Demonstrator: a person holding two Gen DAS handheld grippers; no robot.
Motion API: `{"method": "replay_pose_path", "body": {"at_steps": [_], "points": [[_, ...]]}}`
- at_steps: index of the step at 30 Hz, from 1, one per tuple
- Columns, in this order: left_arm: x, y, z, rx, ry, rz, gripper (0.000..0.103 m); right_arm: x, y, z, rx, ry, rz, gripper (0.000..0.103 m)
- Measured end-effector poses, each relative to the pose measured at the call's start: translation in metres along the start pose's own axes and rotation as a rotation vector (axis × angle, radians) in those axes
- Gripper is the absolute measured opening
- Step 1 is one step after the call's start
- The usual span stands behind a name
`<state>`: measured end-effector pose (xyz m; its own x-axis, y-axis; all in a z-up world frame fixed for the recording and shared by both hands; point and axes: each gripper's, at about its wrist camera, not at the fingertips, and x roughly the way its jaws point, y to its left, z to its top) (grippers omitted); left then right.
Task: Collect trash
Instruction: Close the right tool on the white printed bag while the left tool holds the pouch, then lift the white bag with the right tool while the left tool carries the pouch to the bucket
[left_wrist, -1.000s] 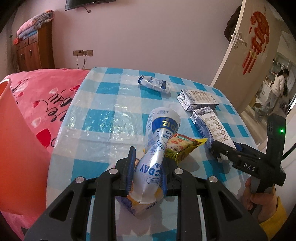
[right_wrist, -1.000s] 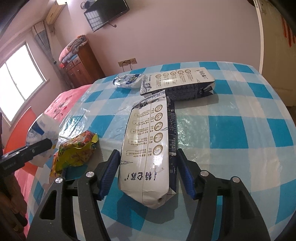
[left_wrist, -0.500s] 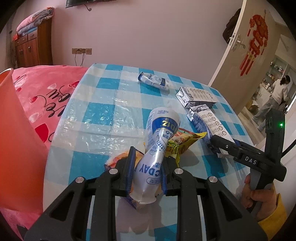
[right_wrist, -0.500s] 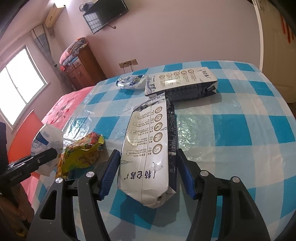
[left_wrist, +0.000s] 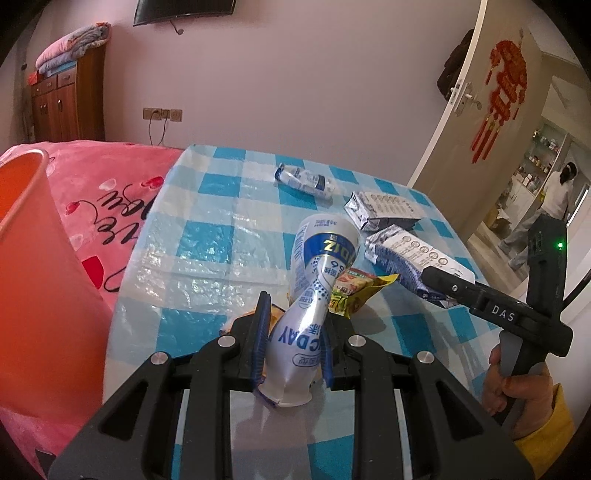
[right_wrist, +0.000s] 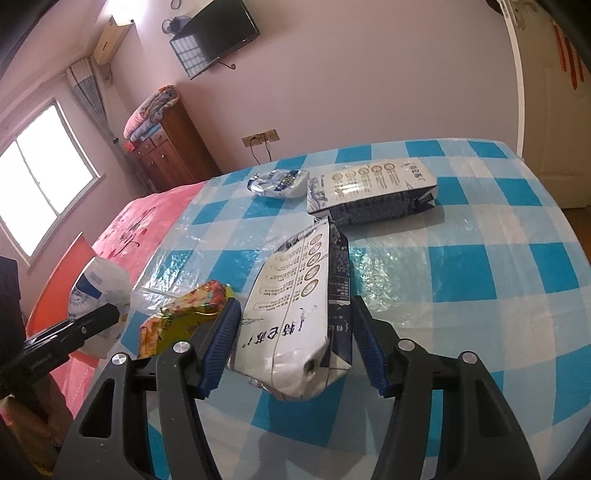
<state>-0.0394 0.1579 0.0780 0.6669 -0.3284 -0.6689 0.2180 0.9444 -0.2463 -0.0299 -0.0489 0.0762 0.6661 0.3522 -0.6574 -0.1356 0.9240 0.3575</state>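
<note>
White-and-blue crushed bottle (left_wrist: 321, 258) clamped in left tool (left_wrist: 295, 332), jaws nearly fully closed, pads squeezing its narrow waist. Neck end toward camera, fat end tilted up and away, clear of tabletop (left_wrist: 207, 236). Picked, not yet binned.

Carton (right_wrist: 295, 295) between pads of right tool (right_wrist: 293, 314). Jaws just been closing on it, now pressing both long sides. Near end looks raised, far end seemingly touching tabletop. Grip made, lift barely begun by the look of it.

Left lying loose:
- yellow wrapper (right_wrist: 184, 317), just beside carton, between the two tools
- second carton (right_wrist: 373, 192), on its side, farther back, just beyond held carton's far end
- small blue-white pouch (right_wrist: 280, 182), near far edge, just beside second carton
- maybe an orange scrap under left tool; too hidden to tell

Orange bin (left_wrist: 37, 277) at far left of left wrist view, off the tabletop, beside pink bed (left_wrist: 110, 192). Inside not visible, so cannot tell what it holds.

Judged progress: early to middle. Two items in hand, none seen dropped. Remaining: carry both to bin, release, then return for wrapper, second carton and pouch. At least three loose pieces to go.
</note>
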Motion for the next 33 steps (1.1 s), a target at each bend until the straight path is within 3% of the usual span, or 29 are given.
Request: {"method": "replay_pose_path", "body": {"at_steps": [6,7,8,13,18,23,26,33], "points": [[-0.013,0.002,0.004,0.003,-0.029,-0.012,0.025,-0.009,0.012,0.004,-0.019,-0.013,0.01,0.058],[-0.014,0.002,0.004,0.002,-0.032,-0.014,0.025,-0.012,0.014,0.003,-0.022,-0.015,0.009,0.036],[-0.016,0.002,0.004,0.002,-0.035,-0.016,0.025,-0.013,0.017,0.004,-0.029,-0.011,0.0,0.032],[-0.023,0.003,0.003,0.0,-0.046,-0.021,0.025,-0.009,0.021,0.002,-0.046,0.009,-0.019,0.03],[-0.028,0.007,-0.003,-0.007,-0.035,-0.019,0.025,0.002,0.009,-0.008,0.014,0.07,-0.003,0.036],[-0.031,0.012,-0.009,-0.017,-0.028,-0.02,0.025,0.01,-0.001,-0.009,0.073,0.094,0.022,0.062],[-0.03,0.014,-0.01,-0.021,-0.025,-0.021,0.025,0.015,0.0,-0.009,0.067,0.097,0.005,0.071],[-0.026,0.015,-0.011,-0.016,-0.016,-0.028,0.025,0.034,-0.002,-0.004,0.08,0.112,-0.058,0.081]]}}
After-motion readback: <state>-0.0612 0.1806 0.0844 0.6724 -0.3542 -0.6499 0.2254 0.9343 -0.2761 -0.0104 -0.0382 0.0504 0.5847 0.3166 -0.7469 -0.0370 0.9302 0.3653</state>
